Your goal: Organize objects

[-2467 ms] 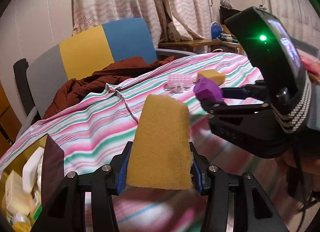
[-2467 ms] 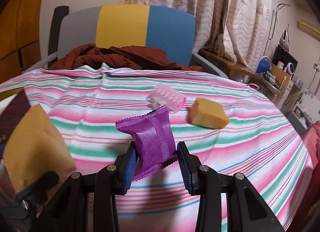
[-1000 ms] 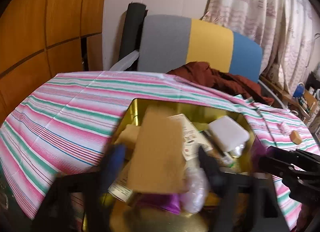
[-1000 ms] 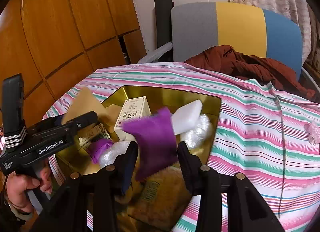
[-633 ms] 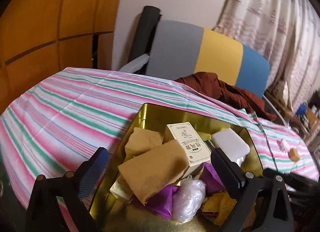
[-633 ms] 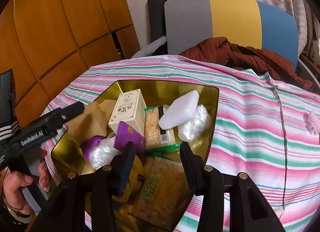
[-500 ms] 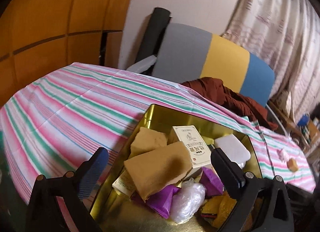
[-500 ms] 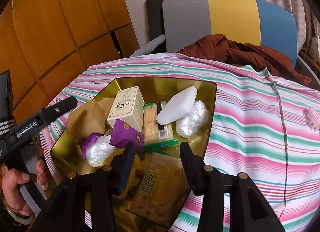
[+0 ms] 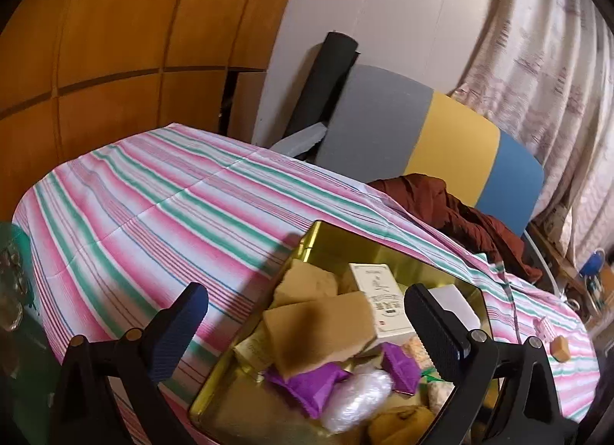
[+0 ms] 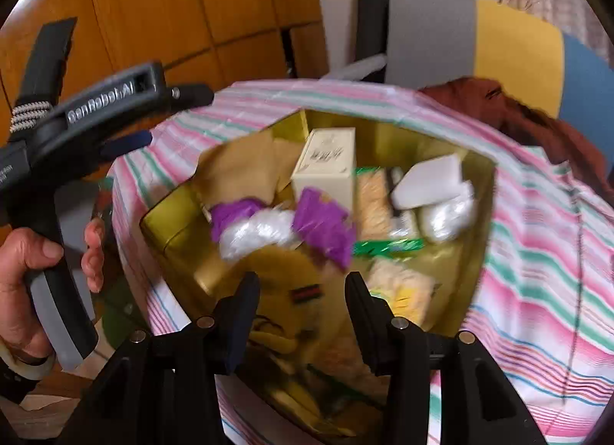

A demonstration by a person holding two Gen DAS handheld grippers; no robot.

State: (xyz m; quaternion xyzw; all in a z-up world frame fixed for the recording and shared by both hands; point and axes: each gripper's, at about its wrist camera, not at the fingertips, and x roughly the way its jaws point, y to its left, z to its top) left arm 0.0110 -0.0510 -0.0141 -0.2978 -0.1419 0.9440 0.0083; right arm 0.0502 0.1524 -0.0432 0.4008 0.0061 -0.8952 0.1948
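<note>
A gold tin point(image 9: 383, 247) on the striped tablecloth holds several items. A tan sponge point(image 9: 318, 330) lies in it beside a cream box point(image 9: 380, 299), with a purple packet point(image 9: 399, 366) near a clear wrapper. My left gripper point(image 9: 311, 314) hovers wide open over the tin's near left side, holding nothing. In the blurred right wrist view, my right gripper point(image 10: 301, 299) stands open and empty just above the tin point(image 10: 479, 176). The purple packet point(image 10: 322, 222) lies beyond its fingers. The left gripper point(image 10: 165, 118), held by a hand point(image 10: 23, 253), shows at the left.
A small yellow sponge point(image 9: 560, 347) and a pink clip point(image 9: 545, 326) lie on the cloth at the far right. A grey, yellow and blue chair point(image 9: 422, 138) with a brown garment point(image 9: 453, 207) stands behind the table. Wood panelling is at the left.
The left gripper let the tan sponge fall into the tin and drew back, wide open. The right gripper dropped the purple packet there and has moved closer over the tin.
</note>
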